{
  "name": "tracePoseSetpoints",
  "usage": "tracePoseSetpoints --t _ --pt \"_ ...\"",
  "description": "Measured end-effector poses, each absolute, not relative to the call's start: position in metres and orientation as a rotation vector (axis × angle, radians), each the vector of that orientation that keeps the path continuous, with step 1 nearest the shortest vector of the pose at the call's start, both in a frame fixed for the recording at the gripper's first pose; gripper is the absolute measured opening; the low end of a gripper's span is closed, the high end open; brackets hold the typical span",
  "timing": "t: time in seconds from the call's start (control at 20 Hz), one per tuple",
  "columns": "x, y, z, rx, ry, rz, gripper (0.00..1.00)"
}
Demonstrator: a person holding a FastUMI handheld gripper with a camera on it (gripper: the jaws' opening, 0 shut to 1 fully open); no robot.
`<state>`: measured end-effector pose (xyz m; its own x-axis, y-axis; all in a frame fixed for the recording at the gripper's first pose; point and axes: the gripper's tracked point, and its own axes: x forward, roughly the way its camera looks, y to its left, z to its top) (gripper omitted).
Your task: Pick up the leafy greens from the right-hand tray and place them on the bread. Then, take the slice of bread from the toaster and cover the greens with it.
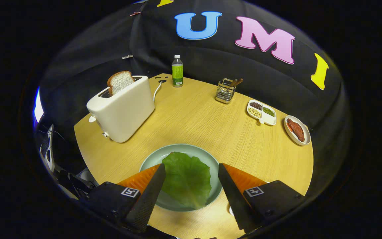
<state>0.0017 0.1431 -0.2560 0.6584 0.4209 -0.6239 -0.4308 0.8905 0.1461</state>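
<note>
A green lettuce leaf (187, 179) lies on the pale green plate (151, 160), covering whatever is under it. My gripper (191, 167) hangs above the plate, open, its two black fingers (151, 191) standing either side of the leaf and apart from it. A slice of bread (120, 81) sticks up out of the white toaster (123, 109), beyond the plate to the left.
Along the table's far side stand a green-labelled bottle (177, 71) and a wire holder with utensils (225, 91). Further right are a divided dish of beans (261, 112) and a small oval dish with meat (297, 130). The toaster's cord (158, 89) runs behind it.
</note>
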Motion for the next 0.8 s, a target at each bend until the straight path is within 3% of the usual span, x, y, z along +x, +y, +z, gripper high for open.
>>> tracePoseSetpoints --t 0.3,0.8 --pt "0.011 0.14 -0.213 0.073 0.587 0.447 0.99" --pt "0.047 0.193 -0.054 0.043 0.197 0.479 0.98"
